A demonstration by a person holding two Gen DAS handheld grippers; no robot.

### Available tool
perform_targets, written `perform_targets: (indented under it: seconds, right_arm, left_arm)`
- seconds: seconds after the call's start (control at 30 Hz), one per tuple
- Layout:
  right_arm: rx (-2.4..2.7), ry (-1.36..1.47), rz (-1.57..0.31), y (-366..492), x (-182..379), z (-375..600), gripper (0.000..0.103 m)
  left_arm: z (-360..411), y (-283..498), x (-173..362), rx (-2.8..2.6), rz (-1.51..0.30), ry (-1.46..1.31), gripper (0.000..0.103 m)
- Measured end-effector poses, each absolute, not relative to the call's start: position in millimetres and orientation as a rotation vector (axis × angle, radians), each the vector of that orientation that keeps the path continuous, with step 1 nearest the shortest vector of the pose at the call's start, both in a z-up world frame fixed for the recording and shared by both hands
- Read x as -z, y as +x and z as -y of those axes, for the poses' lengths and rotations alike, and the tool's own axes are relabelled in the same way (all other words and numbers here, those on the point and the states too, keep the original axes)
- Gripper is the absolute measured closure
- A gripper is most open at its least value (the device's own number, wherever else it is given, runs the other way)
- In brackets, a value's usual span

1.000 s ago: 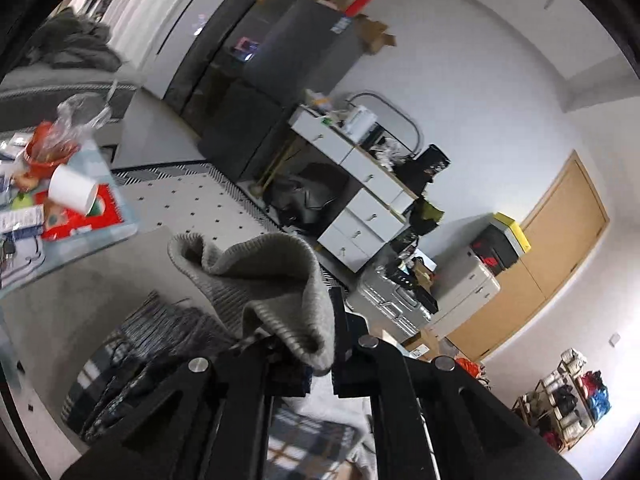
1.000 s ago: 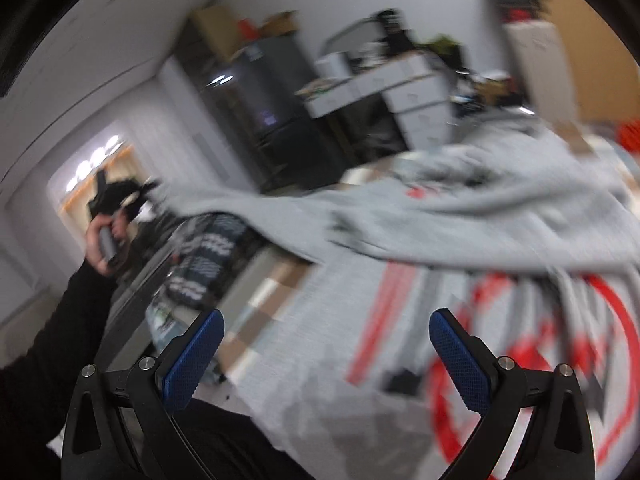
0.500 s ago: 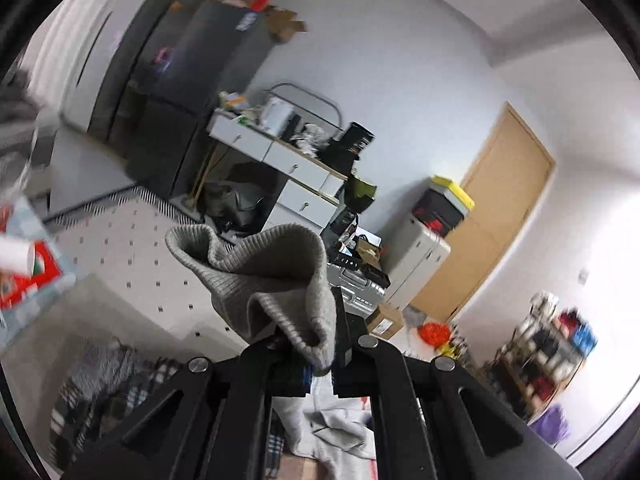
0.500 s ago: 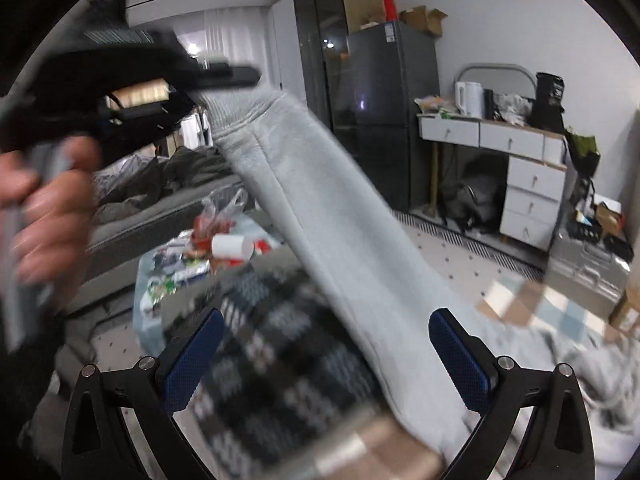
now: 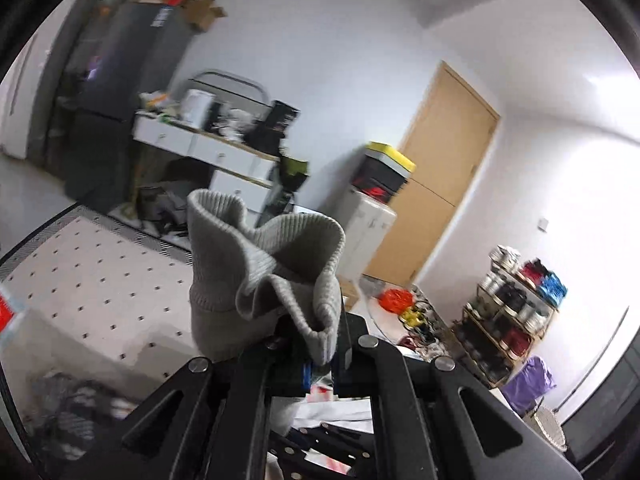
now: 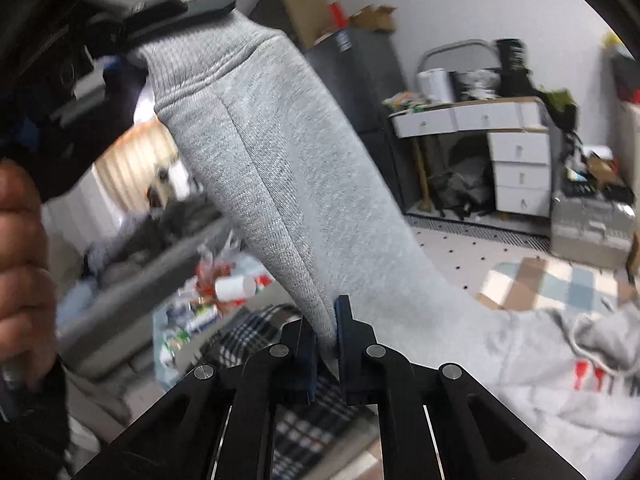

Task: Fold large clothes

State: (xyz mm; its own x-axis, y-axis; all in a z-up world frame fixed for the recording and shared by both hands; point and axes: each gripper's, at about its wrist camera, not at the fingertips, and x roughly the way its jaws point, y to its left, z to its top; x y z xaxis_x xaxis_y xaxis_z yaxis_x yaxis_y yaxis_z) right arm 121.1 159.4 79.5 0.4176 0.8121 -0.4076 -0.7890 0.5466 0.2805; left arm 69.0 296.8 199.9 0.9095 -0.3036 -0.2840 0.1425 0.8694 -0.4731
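A grey sweatshirt lies with its body (image 6: 540, 384) at the lower right and one sleeve (image 6: 280, 160) stretched up to the left. My left gripper (image 5: 320, 364) is shut on the ribbed cuff (image 5: 272, 272), which bunches above its fingers. In the right wrist view that left gripper (image 6: 136, 52) is at the top left, with a person's hand (image 6: 20, 260) on its handle. My right gripper (image 6: 328, 344) is closing on the sleeve's lower edge further down, and its pads press the fabric.
A dark plaid garment (image 6: 256, 328) lies under the sleeve. A low table (image 6: 176, 344) with a white cup (image 6: 236, 286) and clutter stands to the left. A white drawer desk (image 6: 516, 152), a black fridge (image 6: 360, 80), a wooden door (image 5: 440, 168) and a shelf rack (image 5: 516, 304) line the walls.
My right gripper swung left to the lifted sleeve, and its jaws went from wide open to shut on it. My left gripper rose and turned right, still holding the cuff.
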Motion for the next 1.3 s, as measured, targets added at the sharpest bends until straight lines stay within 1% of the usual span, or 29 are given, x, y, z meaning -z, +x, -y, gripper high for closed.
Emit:
perform_targets:
  seconds: [0.17,0.27,0.37,0.47,0.5,0.53,0.57,0.6,0.63,0.67,0.7,0.73,0.77,0.8,0.83,0.87,0.9,0.93,0.97,1.03,1.1,1.13,1.17,1.2,1.23,1.3]
  right_arm:
    - [-0.934,0.258,-0.533,136.8,-76.9,-60.6,0.095]
    - [-0.885,0.417,-0.559,146.4,-54.2,9.9,0.095]
    - [-0.823,0.519,-0.597,153.8,-24.9,65.6,0.095]
    - [-0.708,0.605,-0.651,156.4,18.0,122.1,0.091]
    - [-0.669,0.634,-0.663,155.9,30.8,138.6,0.088]
    - [-0.631,0.686,-0.687,154.8,50.1,161.0,0.074]
    - [-0.6,0.741,-0.735,153.2,71.4,182.2,0.047]
    - [-0.575,0.782,-0.779,149.6,88.3,198.2,0.036]
    - [-0.556,0.827,-0.829,143.7,108.2,216.6,0.033]
    - [-0.557,0.856,-0.877,136.9,125.2,234.0,0.035]
    - [-0.558,0.851,-0.924,134.0,133.6,247.7,0.035]
    - [-0.565,0.851,-0.963,134.7,134.9,256.7,0.037]
    - [-0.597,0.871,-0.977,133.8,132.0,270.0,0.049]
    - [-0.585,0.855,-0.961,128.0,126.5,283.3,0.052]
    - [-0.575,0.842,-0.929,119.1,121.8,293.5,0.046]
    - [-0.581,0.831,-0.889,109.8,117.3,303.7,0.026]
    - [-0.577,0.815,-0.872,104.9,113.8,309.1,0.017]
    - [-0.548,0.799,-0.849,101.1,109.2,317.2,0.013]
    - [-0.531,0.801,-0.82,98.6,105.4,325.1,0.013]
    - [-0.537,0.799,-0.781,97.5,97.9,337.5,0.013]
    - [-0.506,0.803,-0.753,96.0,94.0,342.1,0.012]
    - [-0.497,0.808,-0.75,98.8,95.4,347.1,0.011]
    - [-0.488,0.808,-0.753,99.4,95.7,347.4,0.011]
    - [-0.475,0.804,-0.755,105.7,96.2,344.5,0.011]
    - [-0.461,0.793,-0.758,103.8,97.5,343.5,0.01]
    - [-0.435,0.755,-0.777,102.0,99.5,339.3,0.01]
  left_arm:
    - [-211.8,97.2,-209.4,0.36,-0.402,-0.434,0.101]
    - [-144.6,120.4,-199.6,0.431,-0.465,-0.396,0.101]
    - [-64.3,149.5,-170.1,0.476,-0.579,-0.343,0.101]
    - [10.5,171.9,-126.8,0.478,-0.687,-0.267,0.101]
    - [29.5,175.9,-116.3,0.484,-0.717,-0.237,0.101]
    - [51.8,181.2,-98.6,0.489,-0.751,-0.221,0.101]
    - [74.2,187.3,-78.9,0.505,-0.793,-0.216,0.101]
    - [88.5,193.3,-65.7,0.513,-0.831,-0.207,0.101]
    - [102.7,197.4,-51.3,0.516,-0.867,-0.196,0.101]
    - [117.0,201.1,-34.6,0.521,-0.901,-0.183,0.101]
    - [129.1,203.7,-27.4,0.522,-0.921,-0.161,0.101]
    - [141.0,206.1,-13.8,0.518,-0.951,-0.139,0.101]
    - [147.6,207.6,-7.4,0.496,-0.992,-0.117,0.101]
    - [150.7,209.8,2.4,0.499,-1.031,-0.146,0.101]
    - [153.8,211.0,7.2,0.496,-1.054,-0.153,0.101]
    - [154.4,213.1,5.3,0.494,-1.061,-0.153,0.101]
    - [152.2,213.3,2.0,0.511,-1.051,-0.17,0.101]
    - [152.0,214.5,-2.4,0.529,-1.054,-0.171,0.1]
    - [153.9,217.1,-7.1,0.547,-1.078,-0.155,0.098]
    - [164.7,221.7,-11.2,0.619,-1.159,-0.165,0.078]
    - [169.3,223.2,-23.2,0.682,-1.179,-0.165,0.075]
    - [165.2,218.4,-33.3,0.699,-1.159,-0.146,0.059]
    - [159.6,213.5,-40.8,0.712,-1.143,-0.127,0.046]
    - [150.1,205.8,-51.2,0.723,-1.115,-0.121,0.027]
    - [139.4,199.8,-58.8,0.73,-1.089,-0.114,0.022]
    - [107.9,189.0,-67.7,0.672,-1.008,-0.09,0.022]
